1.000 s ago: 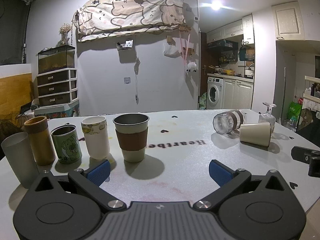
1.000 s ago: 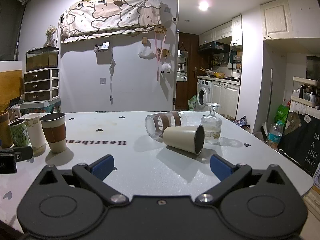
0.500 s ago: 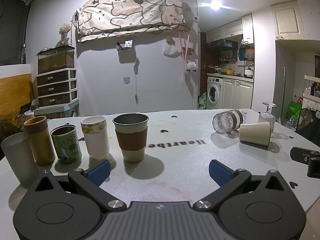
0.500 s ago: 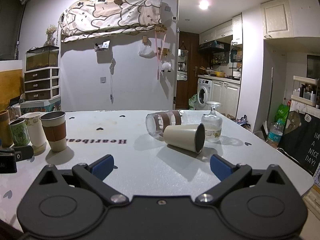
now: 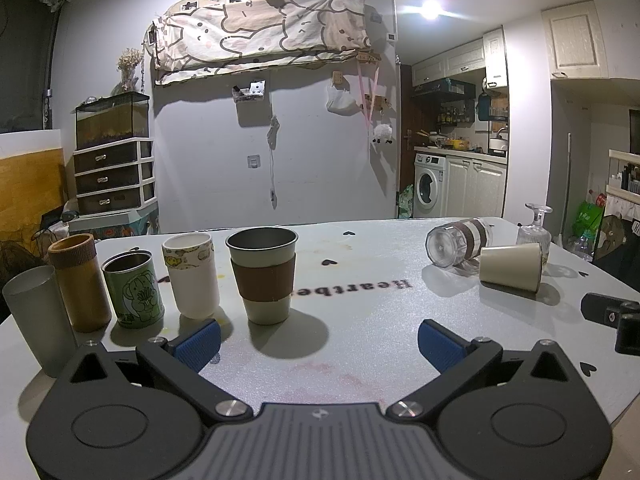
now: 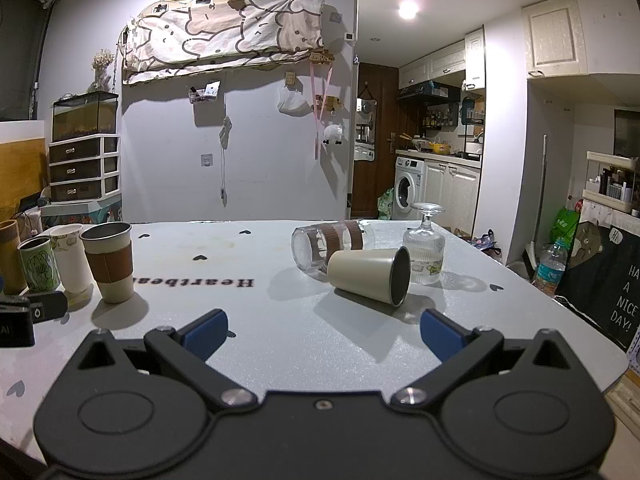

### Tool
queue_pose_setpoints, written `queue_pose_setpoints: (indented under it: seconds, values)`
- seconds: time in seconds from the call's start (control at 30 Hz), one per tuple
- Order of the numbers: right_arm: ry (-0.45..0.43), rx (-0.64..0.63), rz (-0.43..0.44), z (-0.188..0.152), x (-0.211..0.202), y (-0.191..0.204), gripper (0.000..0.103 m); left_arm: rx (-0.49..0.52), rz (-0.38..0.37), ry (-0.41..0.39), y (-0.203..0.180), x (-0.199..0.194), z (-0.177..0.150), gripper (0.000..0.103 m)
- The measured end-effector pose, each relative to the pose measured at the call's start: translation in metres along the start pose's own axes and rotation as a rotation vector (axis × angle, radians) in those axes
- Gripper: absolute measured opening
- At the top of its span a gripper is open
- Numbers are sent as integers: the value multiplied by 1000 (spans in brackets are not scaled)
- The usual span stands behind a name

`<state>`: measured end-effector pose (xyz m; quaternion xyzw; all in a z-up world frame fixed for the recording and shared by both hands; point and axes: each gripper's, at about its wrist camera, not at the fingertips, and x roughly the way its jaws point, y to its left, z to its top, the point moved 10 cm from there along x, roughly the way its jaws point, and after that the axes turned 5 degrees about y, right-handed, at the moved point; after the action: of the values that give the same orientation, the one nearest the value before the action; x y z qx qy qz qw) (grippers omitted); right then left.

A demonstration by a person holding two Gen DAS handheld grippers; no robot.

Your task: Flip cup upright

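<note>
A beige cup [image 6: 370, 276] lies on its side on the white table [image 6: 280, 320], its dark mouth facing right; it also shows in the left wrist view [image 5: 510, 267]. Behind it a clear glass with brown bands [image 6: 332, 242] lies on its side, also seen in the left wrist view [image 5: 458, 240]. A stemmed glass [image 6: 424, 250] stands upside down beside them. My right gripper [image 6: 322, 330] is open and empty, a short way in front of the beige cup. My left gripper [image 5: 318, 340] is open and empty, in front of the upright cups.
A row of upright cups stands at the left: brown-sleeved cup [image 5: 264, 274], white cup [image 5: 192, 280], green tin [image 5: 134, 290], brown tumbler [image 5: 78, 280], grey tumbler [image 5: 34, 316]. The table's right edge [image 6: 592, 320] is close to the fallen cups.
The right gripper has crept slightly forward toward the beige cup. The left gripper has barely moved. Nothing on the table has shifted.
</note>
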<state>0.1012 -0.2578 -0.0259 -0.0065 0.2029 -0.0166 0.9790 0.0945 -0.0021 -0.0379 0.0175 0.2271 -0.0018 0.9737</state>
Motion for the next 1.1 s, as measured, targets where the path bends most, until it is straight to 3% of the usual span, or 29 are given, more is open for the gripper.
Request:
queue_pose_setpoints:
  seconds: [0.43,0.63,0.87,1.1]
  values:
    - [-33,-34,18,-1,0,1,103,3,-3,0,0,-1,-1,103]
    - [-41,-145,-4,28,36,-15,103,-8,-1,9,8,1,-4,103]
    - [53,-490,-53,63,111,-19,103,-34,-1,15,18,3,-10,103]
    - [216,-834,-107,61,189,-4,103,-57,10,29,30,6,-17,103]
